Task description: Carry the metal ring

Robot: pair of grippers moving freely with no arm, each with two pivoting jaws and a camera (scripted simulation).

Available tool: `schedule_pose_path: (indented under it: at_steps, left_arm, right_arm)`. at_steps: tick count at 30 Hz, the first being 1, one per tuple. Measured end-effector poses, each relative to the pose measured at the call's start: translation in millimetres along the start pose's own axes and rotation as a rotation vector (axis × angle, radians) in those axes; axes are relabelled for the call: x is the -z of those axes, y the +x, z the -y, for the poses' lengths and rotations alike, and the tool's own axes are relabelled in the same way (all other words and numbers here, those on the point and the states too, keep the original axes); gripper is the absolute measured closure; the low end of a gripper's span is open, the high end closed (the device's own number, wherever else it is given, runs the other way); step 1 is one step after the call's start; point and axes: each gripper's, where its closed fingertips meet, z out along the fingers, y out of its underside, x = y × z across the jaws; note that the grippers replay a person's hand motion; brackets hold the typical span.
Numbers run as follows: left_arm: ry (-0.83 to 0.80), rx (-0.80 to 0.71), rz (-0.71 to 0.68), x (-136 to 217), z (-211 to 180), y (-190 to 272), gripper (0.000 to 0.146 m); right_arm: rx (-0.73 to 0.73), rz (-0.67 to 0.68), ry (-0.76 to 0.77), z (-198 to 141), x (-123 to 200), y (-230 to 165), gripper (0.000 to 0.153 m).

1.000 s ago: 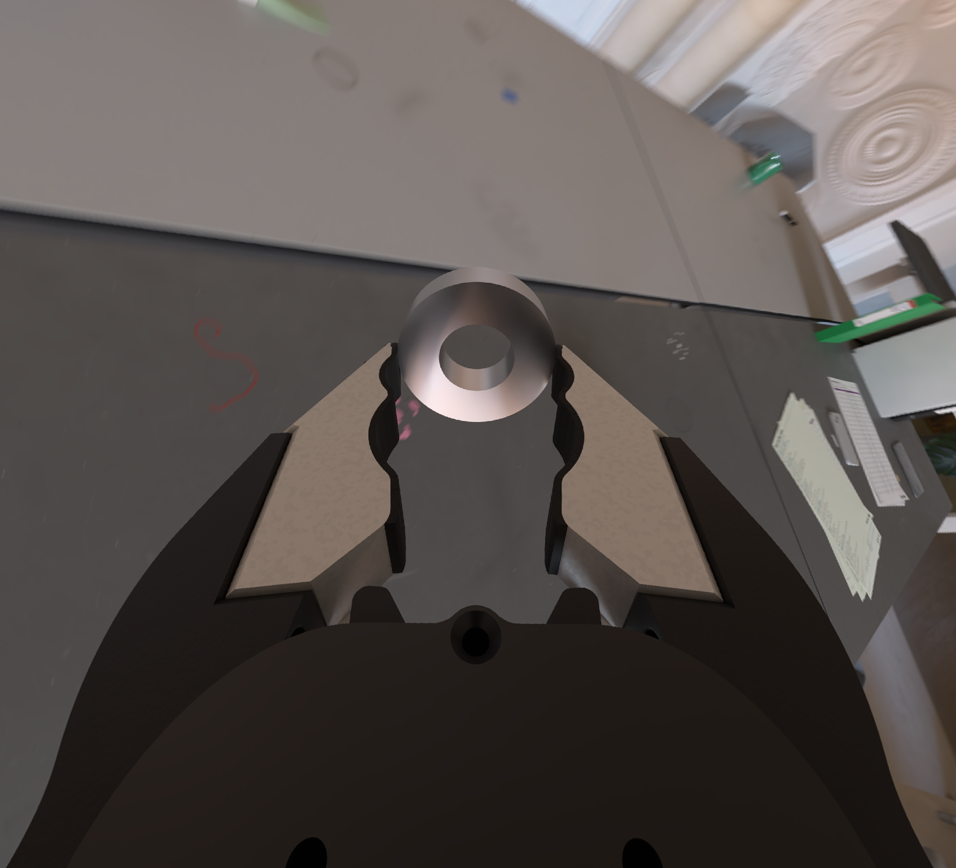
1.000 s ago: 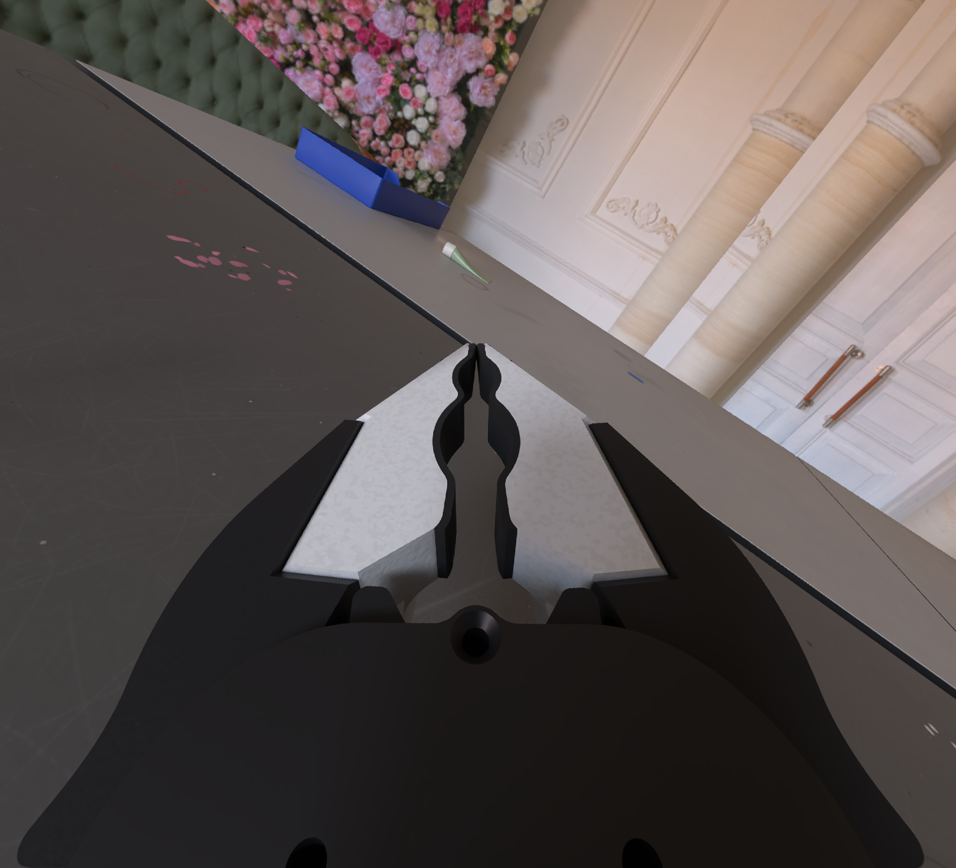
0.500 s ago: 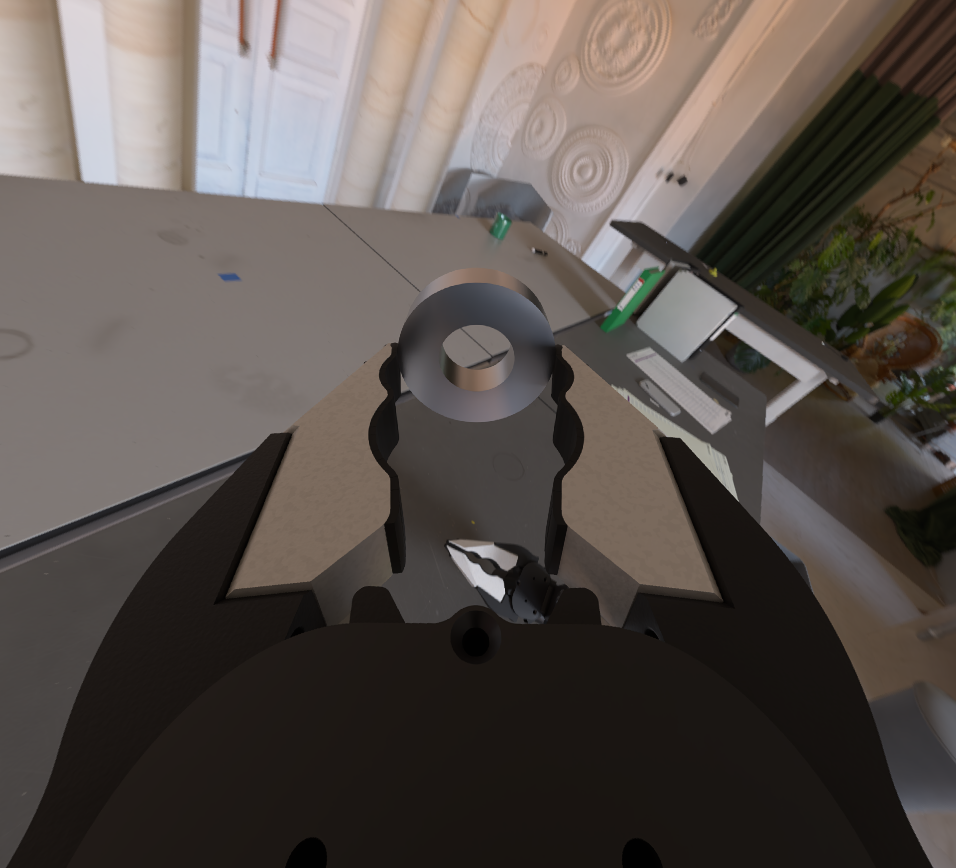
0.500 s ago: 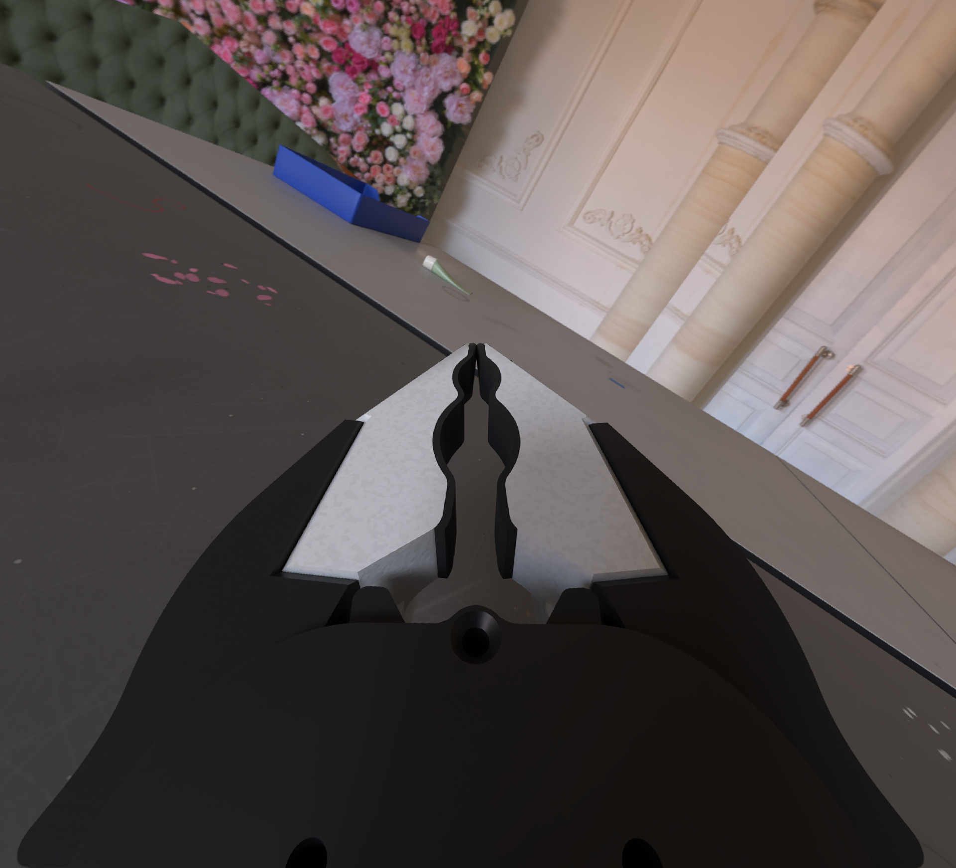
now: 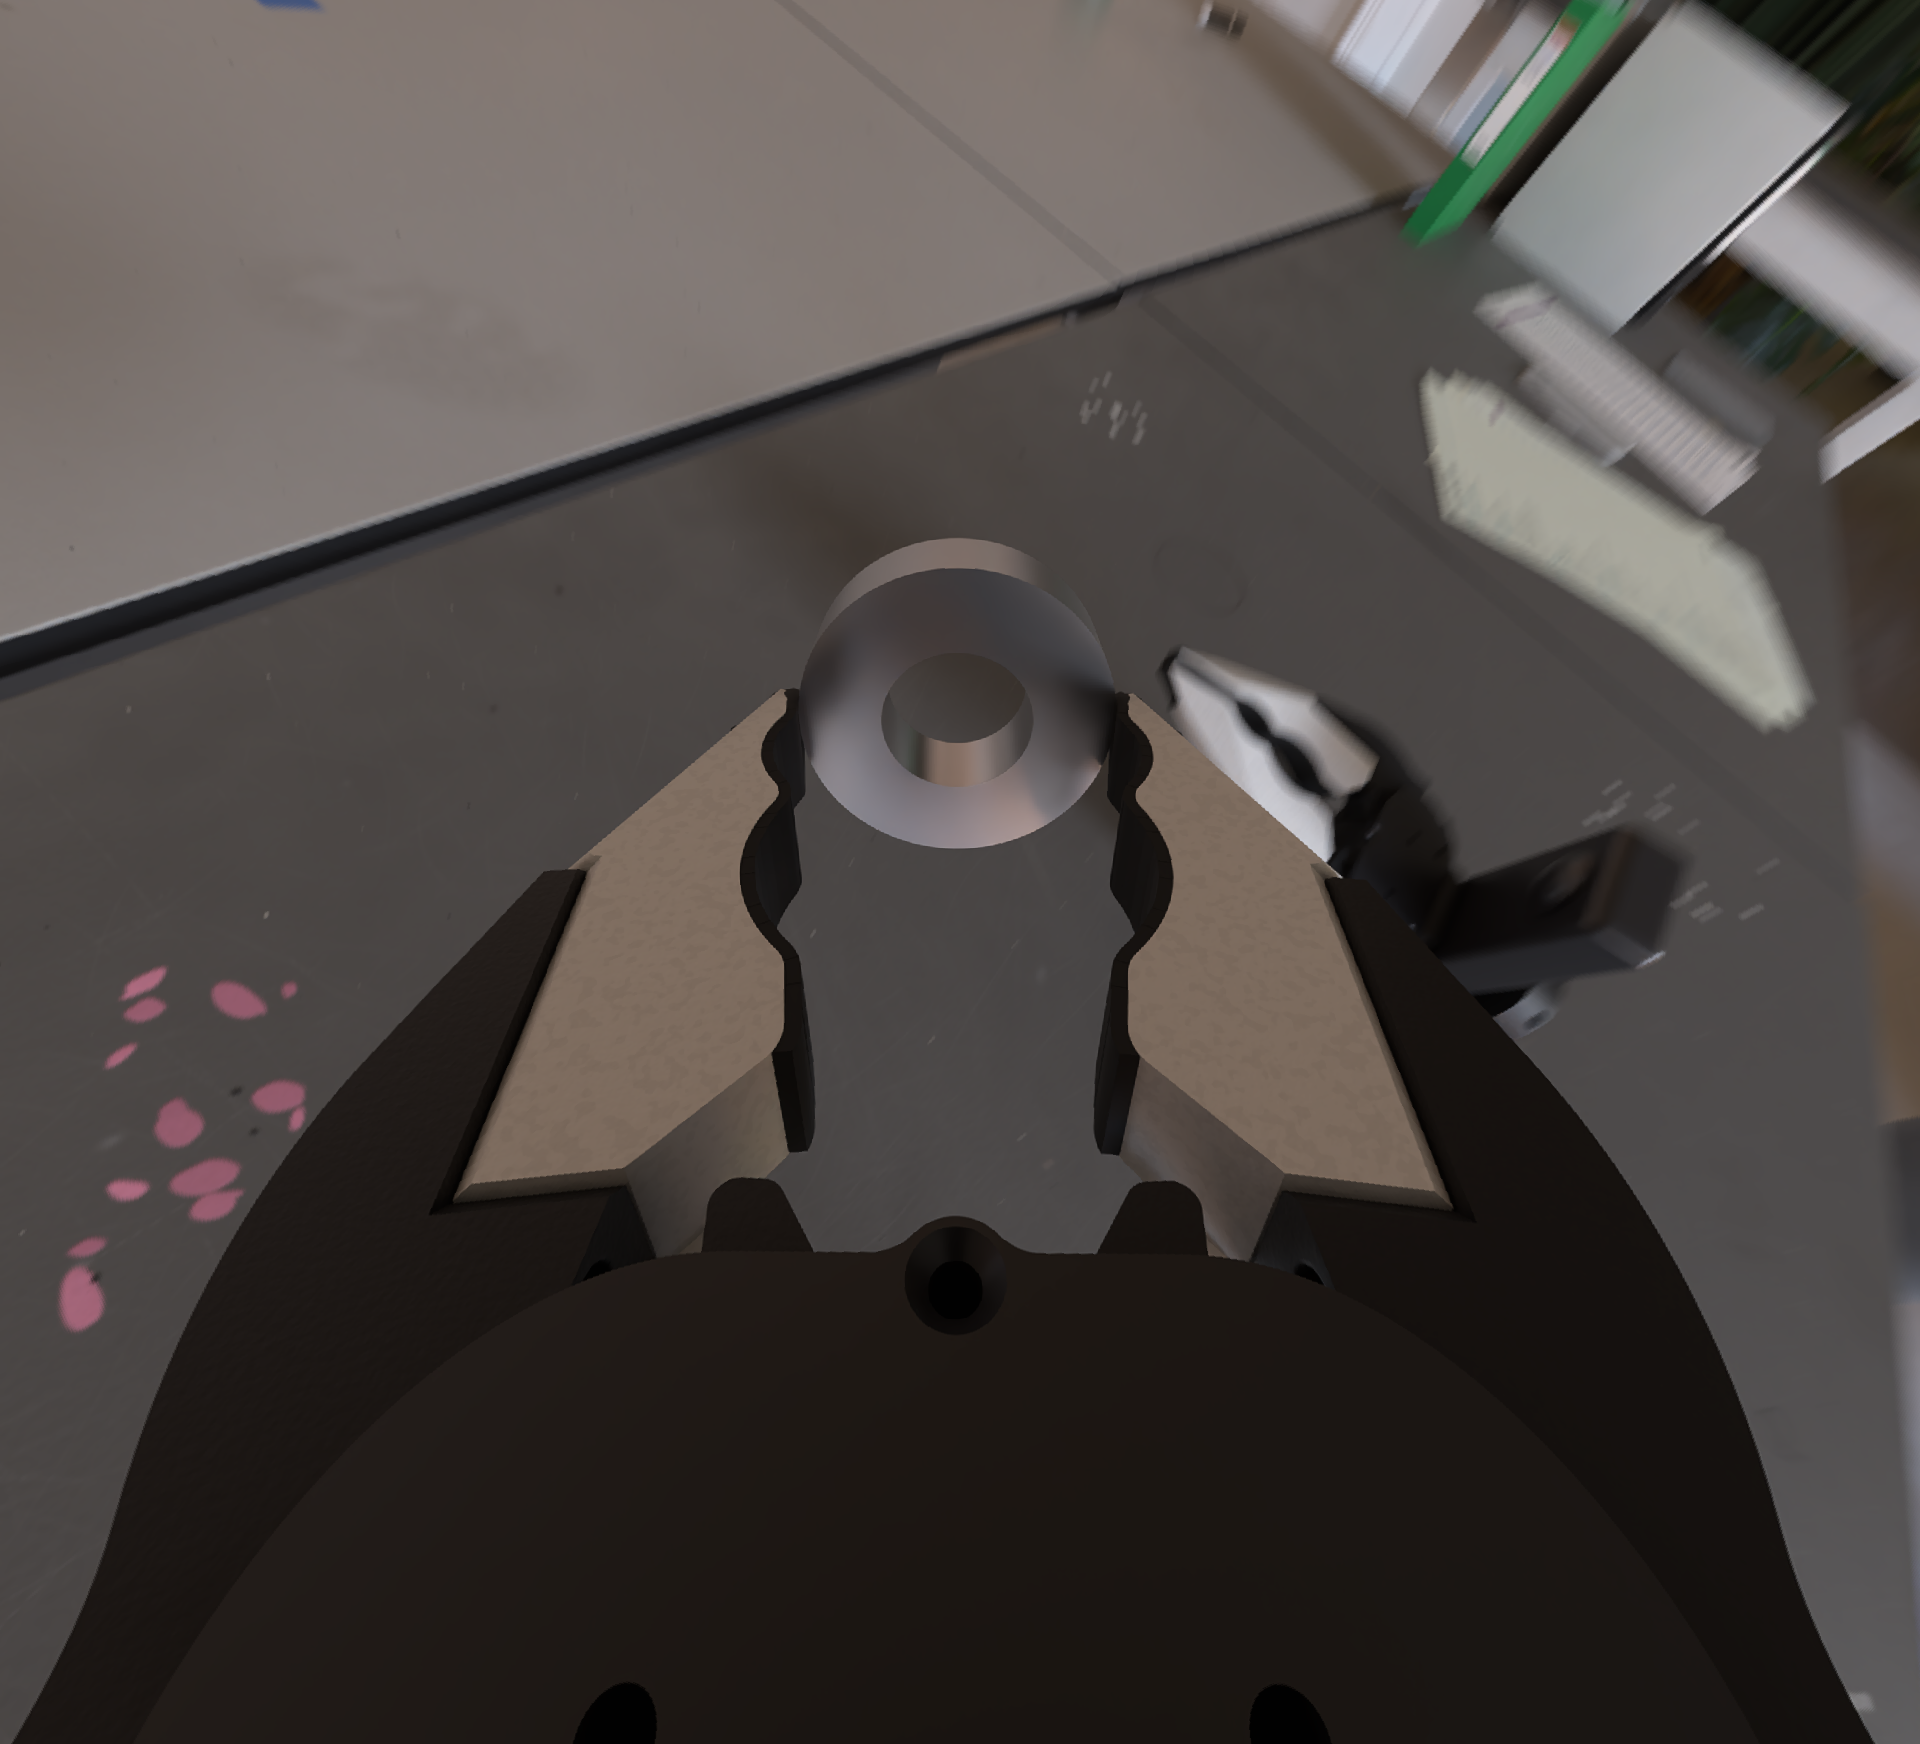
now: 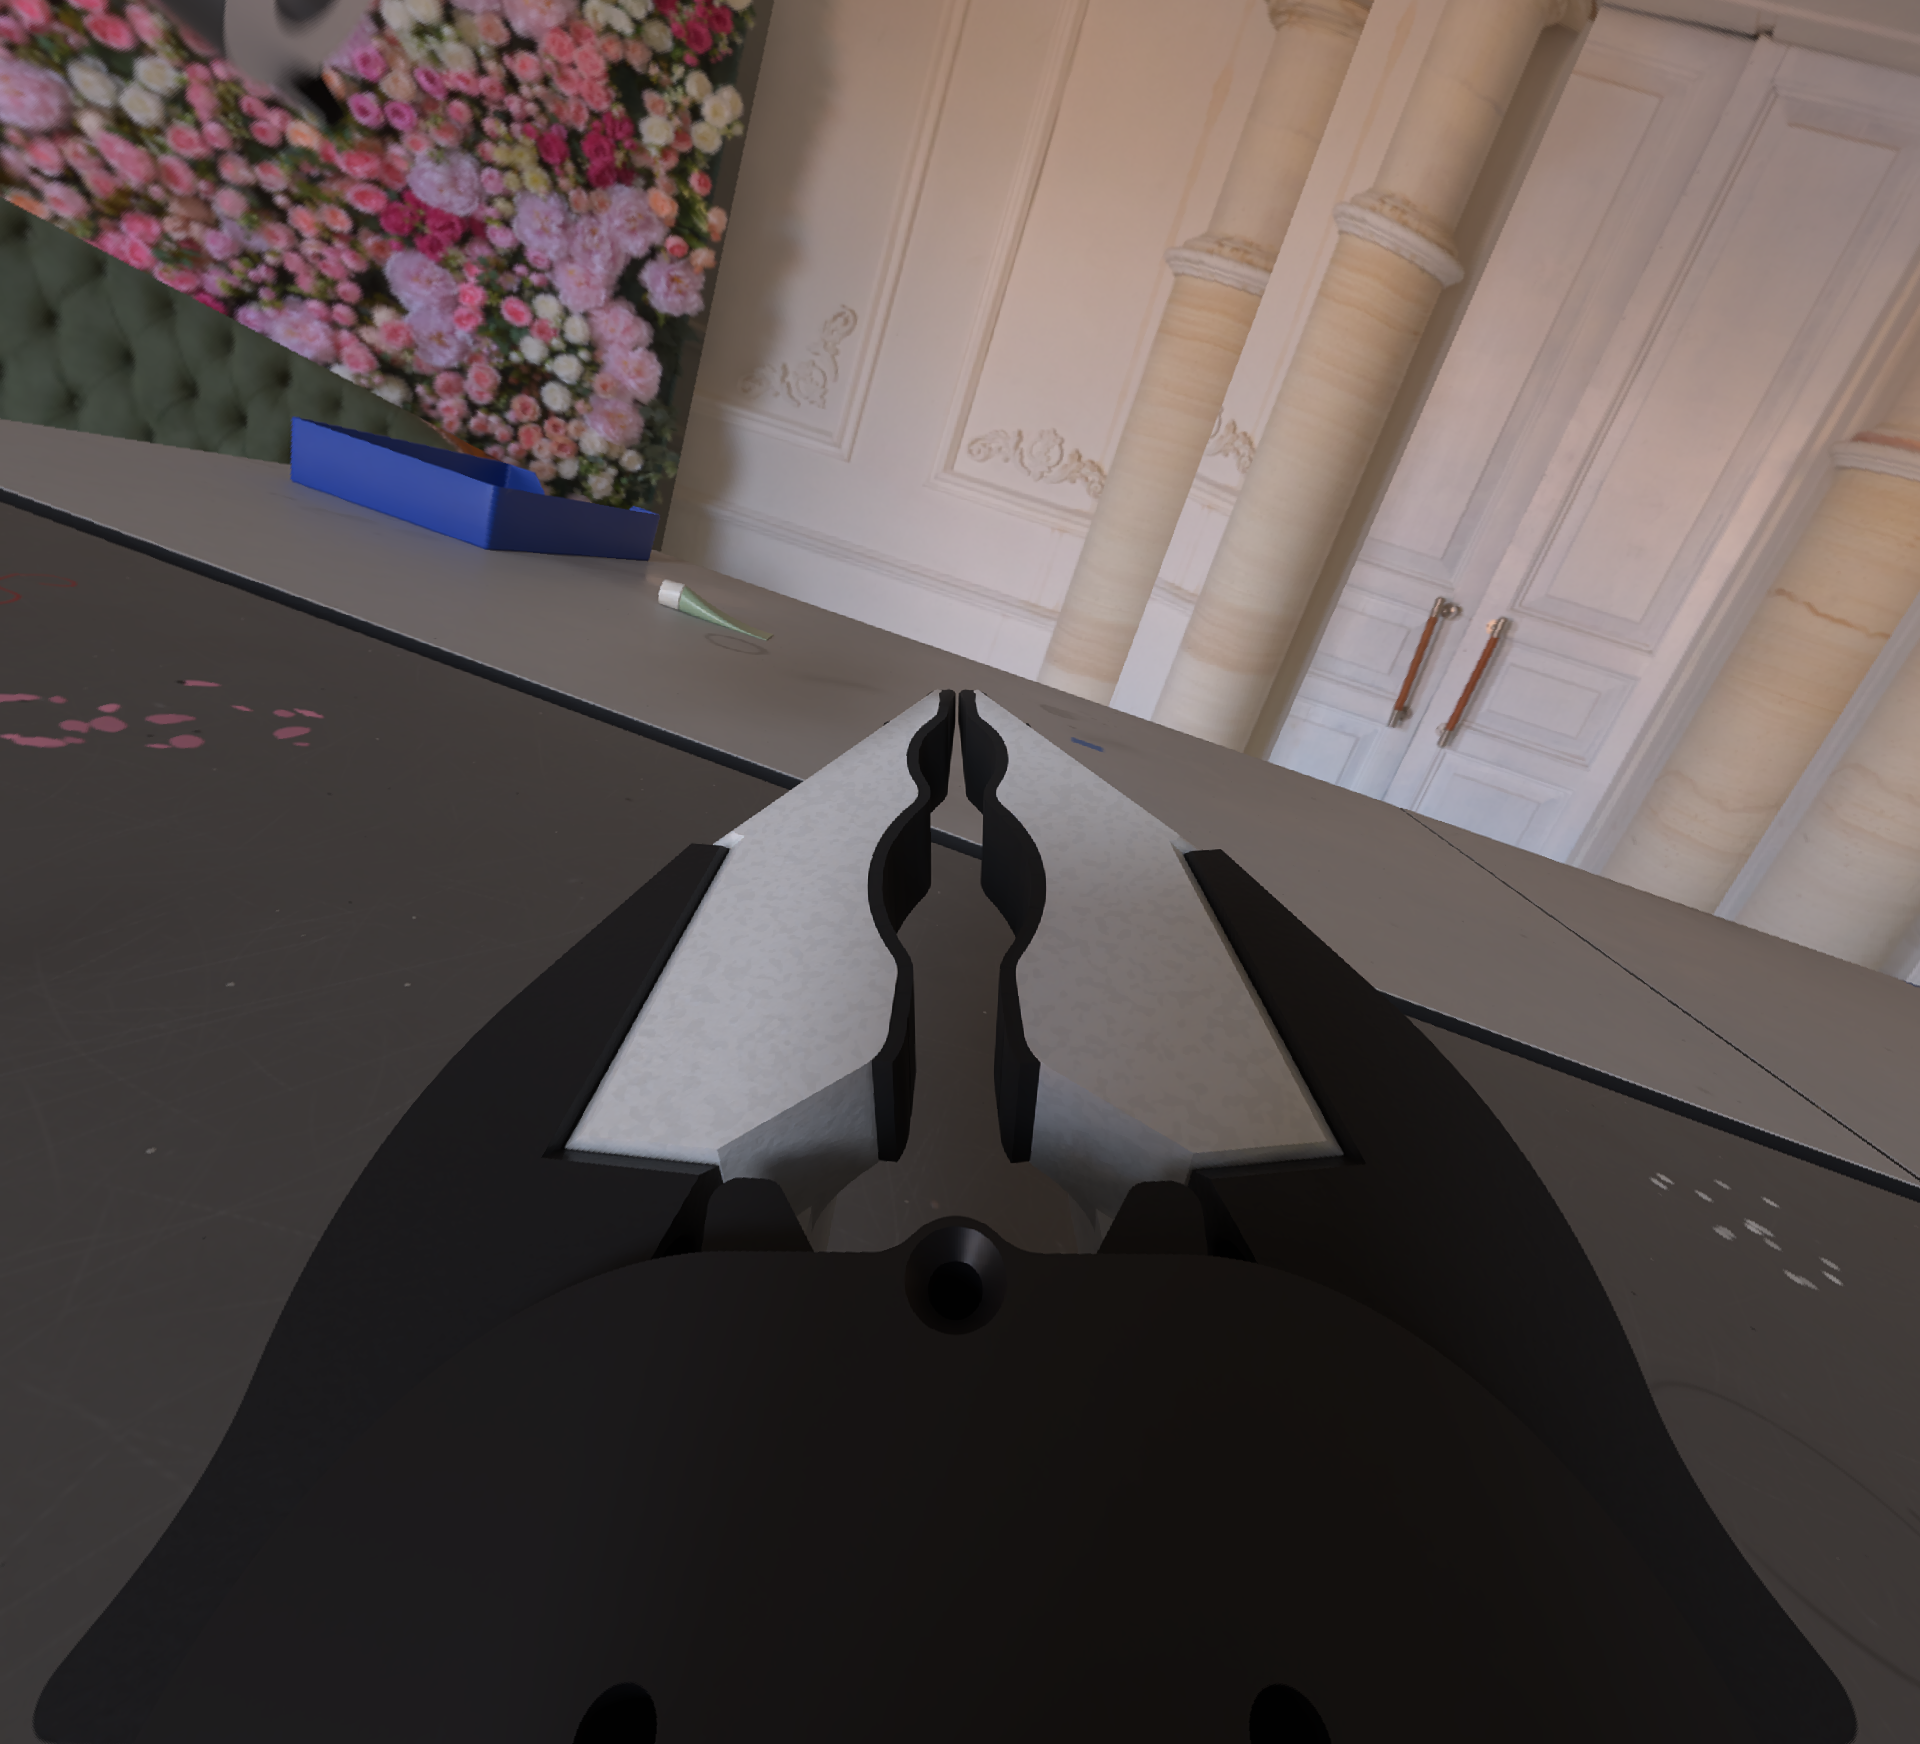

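One metal ring [image 5: 956,707] shows in the left wrist view, at the centre of the frame, clamped between the tips of the left gripper [image 5: 956,738]; its bore faces the camera and it hangs above the dark table [image 5: 364,811]. The same ring appears in the upper left corner of the right wrist view, against a wall of flowers [image 6: 468,167].

Two grippers are in sight. The right gripper [image 6: 956,707] has its tips pressed together with nothing between them, low over the dark table. In the left wrist view it sits just right of the ring, partly hidden behind the left gripper's right finger.

Around them: one cluster of pink spots [image 5: 177,1144] at the lower left, one stack of pale papers [image 5: 1600,541] at the upper right, one blue tray [image 6: 468,499] and one small green tube [image 6: 712,608] on the grey surface [image 6: 312,489] beyond the dark table's edge, left of centre.
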Motion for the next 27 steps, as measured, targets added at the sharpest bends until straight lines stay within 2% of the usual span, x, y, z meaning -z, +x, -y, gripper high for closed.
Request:
schedule_pose_path:
  at_steps: [4,10,12,21,23,27]
  left_arm:
    - [-0.112,-0.189,0.096,-23.2,-63.9,0.0,0.087]
    - [-0.280,-0.439,0.199,-30.0,-136.6,-6.2,0.087]
    - [-0.340,-0.460,0.174,-30.0,-156.1,-6.1,0.087]
    - [-0.595,-0.427,-0.132,-19.6,-223.5,17.1,0.087]
    - [-0.656,-0.434,-0.163,-17.1,-238.7,18.8,0.087]
    - [-0.632,-0.431,-0.165,-19.8,-245.2,19.9,0.087]
  right_arm:
    - [0.016,0.023,0.000,0.1,0.1,-5.2,0.152]
    - [0.039,0.060,-0.006,-1.5,0.1,-13.6,0.152]
    - [0.050,0.068,-0.010,-2.6,-0.3,-15.8,0.152]
    - [0.091,0.089,-0.041,-9.9,-1.7,-22.8,0.151]
    - [0.106,0.099,-0.057,-12.6,-2.4,-26.1,0.151]
    - [0.185,0.142,-0.099,-19.5,-4.5,-37.8,0.149]
